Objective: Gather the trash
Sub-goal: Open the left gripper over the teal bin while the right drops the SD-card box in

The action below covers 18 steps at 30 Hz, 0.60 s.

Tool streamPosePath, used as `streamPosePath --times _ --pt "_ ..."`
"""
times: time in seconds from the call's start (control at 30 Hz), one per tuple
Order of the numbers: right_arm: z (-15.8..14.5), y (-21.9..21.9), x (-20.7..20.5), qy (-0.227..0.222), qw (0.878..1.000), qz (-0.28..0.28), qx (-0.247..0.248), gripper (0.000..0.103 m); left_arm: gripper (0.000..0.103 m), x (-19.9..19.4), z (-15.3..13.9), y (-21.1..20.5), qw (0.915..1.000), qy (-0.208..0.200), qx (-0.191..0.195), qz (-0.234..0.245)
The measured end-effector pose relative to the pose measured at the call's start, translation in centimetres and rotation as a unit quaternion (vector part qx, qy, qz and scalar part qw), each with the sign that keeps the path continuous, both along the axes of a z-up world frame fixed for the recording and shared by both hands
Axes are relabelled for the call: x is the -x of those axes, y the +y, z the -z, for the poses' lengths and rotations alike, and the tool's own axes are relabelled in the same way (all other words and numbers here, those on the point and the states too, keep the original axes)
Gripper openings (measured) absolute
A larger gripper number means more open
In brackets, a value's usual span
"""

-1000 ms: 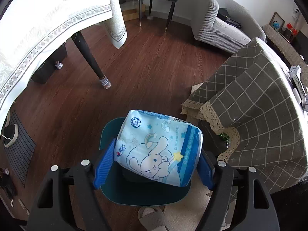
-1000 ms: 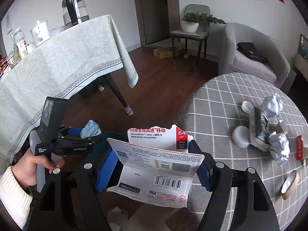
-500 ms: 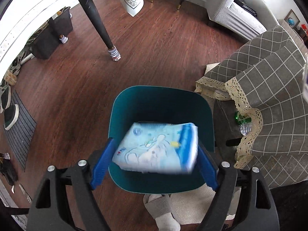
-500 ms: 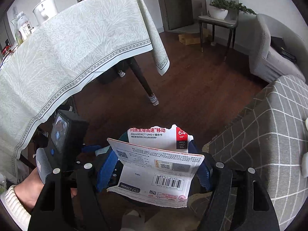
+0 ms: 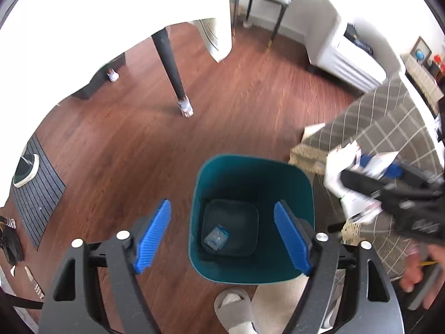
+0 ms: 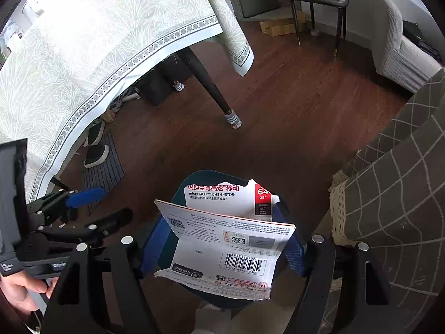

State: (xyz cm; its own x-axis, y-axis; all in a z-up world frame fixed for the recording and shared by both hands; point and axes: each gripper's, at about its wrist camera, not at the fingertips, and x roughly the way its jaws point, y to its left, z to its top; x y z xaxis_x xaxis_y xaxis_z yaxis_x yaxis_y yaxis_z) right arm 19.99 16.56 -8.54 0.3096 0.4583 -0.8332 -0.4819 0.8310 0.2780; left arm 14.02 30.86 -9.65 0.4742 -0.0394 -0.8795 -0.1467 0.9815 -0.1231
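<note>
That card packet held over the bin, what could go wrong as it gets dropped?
1. The packet is wide, folded and light; released, it might catch the bin's rim or flutter onto the floor.
2. The left tool, open and empty, hangs over the bin too, so the right tool could bump it.
3. A slippered foot stands right beside the bin; a nudge may shift it.
</note>
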Motion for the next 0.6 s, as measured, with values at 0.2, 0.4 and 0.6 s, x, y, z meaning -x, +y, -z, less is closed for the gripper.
streamPosePath --times 0.2,0.4,0.6 --pt "2.2 1.9 0.5 0.009 0.999 -0.020 0.024 0.074 0.068 0.8 -2.8 1.0 0.9991 -0.038 -0.005 -0.018" --pt "5.2 2.9 0.7 0.029 0.998 -0.030 0.048 0.074 0.060 1.0 -5.5 1.0 0.9967 -0.077 -0.002 -0.025" --pt "7.7 3.5 0.8 0.047 0.996 -0.036 0.064 0.074 0.054 1.2 -9.0 0.1 0.9924 -0.121 0.006 -0.019"
